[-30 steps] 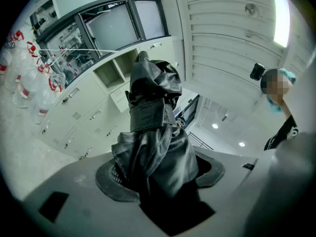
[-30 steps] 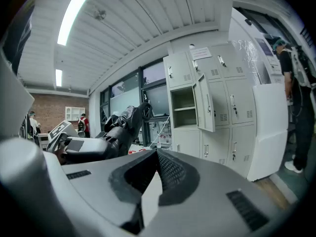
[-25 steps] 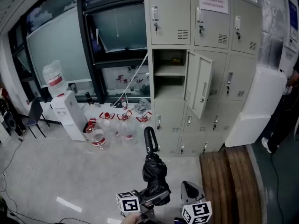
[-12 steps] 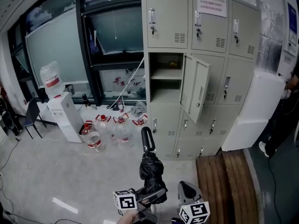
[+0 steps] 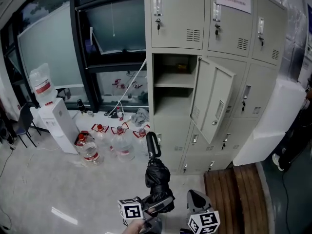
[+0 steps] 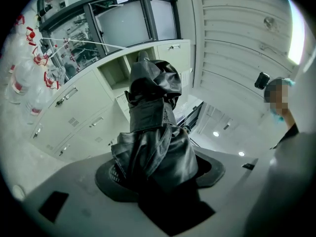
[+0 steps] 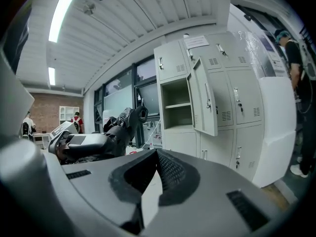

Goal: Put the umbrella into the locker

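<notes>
- Left gripper (image 5: 158, 206) sits low in the middle of the head view, jaws clenched on the folded black umbrella (image 5: 157, 175). The left gripper view confirms it, with fabric bunched right between the pads.
- The umbrella stands nearly upright out of those jaws, its long axis running up the frame and its looped handle (image 5: 152, 145) at the top end.
- Here's the relation that matters: the locker (image 5: 170, 13) has one open compartment (image 5: 171, 100), and it lies up-frame and a touch right of the handle, well apart from it. By my read, the long axis already points roughly toward that opening.
- The compartment's door (image 5: 213, 104) hangs swung out to the right of the opening, so the way in looks free from the left and the front.
- A shelf (image 5: 170, 86) splits the opening. The lower bay looks the taller one, and likely the better fit for the umbrella's length.
- Right gripper (image 5: 196, 197) is just beside the left one, toward lower right. Its own view shows the jaws drawn together with nothing between them. The left gripper carries the load and is the one to deliver it.
- Hard to make out: the umbrella's lower end is cut off at the bottom edge, so its full length is a guess.
- There's a dim yellowish patch on the upper shelf and I cannot tell what it is. The depth of the bay is not readable either.
- Water bottles (image 5: 119, 143) cluster on the floor left of the locker base, clear of the likely path.
</notes>
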The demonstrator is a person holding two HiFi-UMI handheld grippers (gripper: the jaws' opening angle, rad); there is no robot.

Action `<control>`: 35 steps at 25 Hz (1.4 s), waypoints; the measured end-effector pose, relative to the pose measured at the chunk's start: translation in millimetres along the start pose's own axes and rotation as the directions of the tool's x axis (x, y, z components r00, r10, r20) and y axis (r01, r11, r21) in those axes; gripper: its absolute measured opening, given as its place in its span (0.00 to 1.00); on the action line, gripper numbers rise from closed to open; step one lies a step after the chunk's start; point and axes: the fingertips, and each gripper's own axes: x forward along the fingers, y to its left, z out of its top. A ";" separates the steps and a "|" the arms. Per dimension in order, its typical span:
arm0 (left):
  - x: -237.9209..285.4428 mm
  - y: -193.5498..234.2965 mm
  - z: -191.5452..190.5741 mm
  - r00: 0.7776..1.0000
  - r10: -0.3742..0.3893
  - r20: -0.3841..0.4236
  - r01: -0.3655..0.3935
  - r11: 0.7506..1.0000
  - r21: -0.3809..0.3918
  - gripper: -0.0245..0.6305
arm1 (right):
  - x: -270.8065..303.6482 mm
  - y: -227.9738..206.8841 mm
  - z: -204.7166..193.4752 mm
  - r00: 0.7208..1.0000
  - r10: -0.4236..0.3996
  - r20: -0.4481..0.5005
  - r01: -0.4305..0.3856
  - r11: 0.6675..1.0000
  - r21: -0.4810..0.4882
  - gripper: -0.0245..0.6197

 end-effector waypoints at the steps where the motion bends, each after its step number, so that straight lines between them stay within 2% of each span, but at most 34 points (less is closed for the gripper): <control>1: 8.2 13.8 13.8 1.000 0.001 -0.007 -0.001 1.000 0.003 0.45 | 20.7 -6.2 3.4 1.000 -0.001 -0.005 0.001 1.000 0.000 0.04; 8: 59.1 99.8 110.8 0.994 0.020 -0.107 -0.018 1.000 0.016 0.45 | 166.8 -39.7 42.9 0.999 -0.010 -0.031 0.011 1.000 0.020 0.04; 14: 90.1 154.2 156.9 0.980 -0.015 -0.199 0.010 1.000 -0.029 0.45 | 244.9 -70.6 46.5 0.995 -0.074 -0.073 0.077 0.996 0.046 0.04; 18: 103.0 174.3 174.6 0.975 -0.044 -0.218 0.031 0.998 -0.061 0.45 | 266.6 -83.3 44.6 0.986 -0.125 -0.113 0.132 0.990 0.052 0.04; 23: 118.7 186.6 186.2 0.970 -0.071 -0.233 0.053 0.995 -0.084 0.45 | 278.3 -93.6 48.2 0.981 -0.153 -0.119 0.160 0.986 0.048 0.04; 35: 144.2 202.0 203.5 0.964 -0.089 -0.250 0.062 0.991 -0.115 0.45 | 312.2 -104.7 48.5 0.985 -0.132 -0.112 0.139 0.988 0.066 0.04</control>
